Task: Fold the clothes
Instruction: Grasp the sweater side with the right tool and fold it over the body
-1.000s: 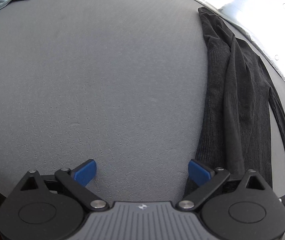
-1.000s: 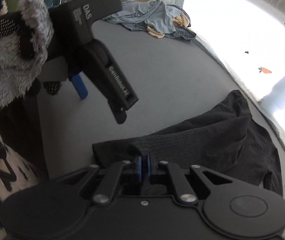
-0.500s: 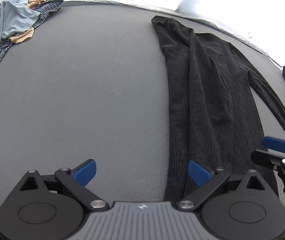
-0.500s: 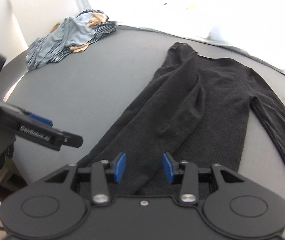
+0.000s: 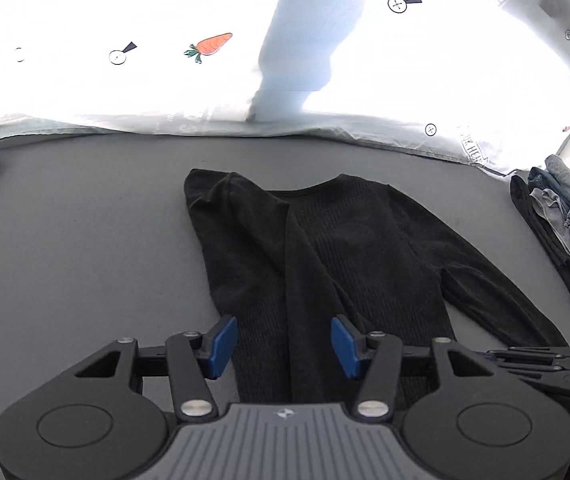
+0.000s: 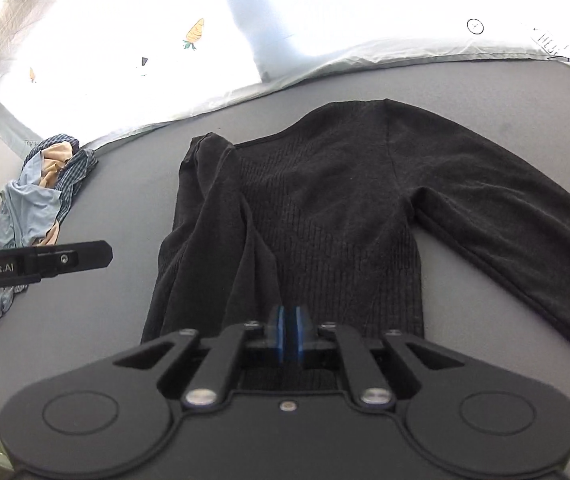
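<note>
Both grippers point steeply down at the near hem of a black sweater (image 5: 325,248) lying flat on a grey table (image 5: 65,240). The left gripper (image 5: 283,344) has just been closing and now stands half spread, its blue pads (image 5: 221,342) on either side of the folded-in sleeve and hem without pressing on the cloth. The right gripper (image 6: 289,334) has just been closing too; its pads are pressed together low over the hem, and whether any knit is caught between them cannot be told. In the right wrist view the left gripper's black finger juts in from the left edge. The sweater lies with its neck toward the far edge, one sleeve folded over the body, the other stretched out to the right. A heap of light-blue and checked clothes (image 6: 41,196) sits at the table's far left, and a stack of jeans (image 5: 565,220) at its right. Behind hangs a bright white sheet with carrot prints (image 5: 209,46).
</note>
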### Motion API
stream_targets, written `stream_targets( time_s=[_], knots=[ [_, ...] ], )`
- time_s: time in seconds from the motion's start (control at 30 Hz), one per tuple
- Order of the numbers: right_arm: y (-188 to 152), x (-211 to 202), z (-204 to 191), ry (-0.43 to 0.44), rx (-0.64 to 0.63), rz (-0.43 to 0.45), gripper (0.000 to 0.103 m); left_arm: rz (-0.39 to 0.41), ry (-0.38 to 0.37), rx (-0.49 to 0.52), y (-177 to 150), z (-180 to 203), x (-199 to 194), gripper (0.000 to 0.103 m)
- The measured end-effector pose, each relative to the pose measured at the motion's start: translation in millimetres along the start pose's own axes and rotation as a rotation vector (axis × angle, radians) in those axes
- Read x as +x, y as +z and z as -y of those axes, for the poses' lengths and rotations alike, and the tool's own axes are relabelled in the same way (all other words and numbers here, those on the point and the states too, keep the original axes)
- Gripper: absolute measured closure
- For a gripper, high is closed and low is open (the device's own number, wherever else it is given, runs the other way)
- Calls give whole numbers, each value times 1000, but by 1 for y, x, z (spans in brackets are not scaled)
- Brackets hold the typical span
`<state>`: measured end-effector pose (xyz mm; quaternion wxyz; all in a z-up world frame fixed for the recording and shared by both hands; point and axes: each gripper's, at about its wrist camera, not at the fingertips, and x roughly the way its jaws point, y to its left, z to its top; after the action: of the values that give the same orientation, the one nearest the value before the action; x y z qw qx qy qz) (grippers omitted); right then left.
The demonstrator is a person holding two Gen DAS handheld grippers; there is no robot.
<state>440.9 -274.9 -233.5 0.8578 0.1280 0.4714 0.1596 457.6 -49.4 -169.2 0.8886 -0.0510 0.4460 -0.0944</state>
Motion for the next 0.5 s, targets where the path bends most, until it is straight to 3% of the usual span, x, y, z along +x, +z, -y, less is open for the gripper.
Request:
stream_targets(
  time_s=[0.2, 0.37, 0.4, 0.43, 0.5],
  knots=[
    [18, 45, -1, 27, 3, -73, 86, -62, -24, 121, 49, 15, 79, 48],
    [24, 66, -7, 50, -6, -105, 77, -91, -83, 97, 61, 0, 117, 53],
    [25, 67, -8, 50, 2, -107, 76, -92, -110, 81, 60, -4, 121, 72],
    [26, 68, -10, 50, 7, -109, 77, -104, -125, 66, 60, -7, 124, 103],
    [25, 69, -13, 41, 0, -107, 99, -88, -147, 47, 59, -12, 123, 103]
  ],
)
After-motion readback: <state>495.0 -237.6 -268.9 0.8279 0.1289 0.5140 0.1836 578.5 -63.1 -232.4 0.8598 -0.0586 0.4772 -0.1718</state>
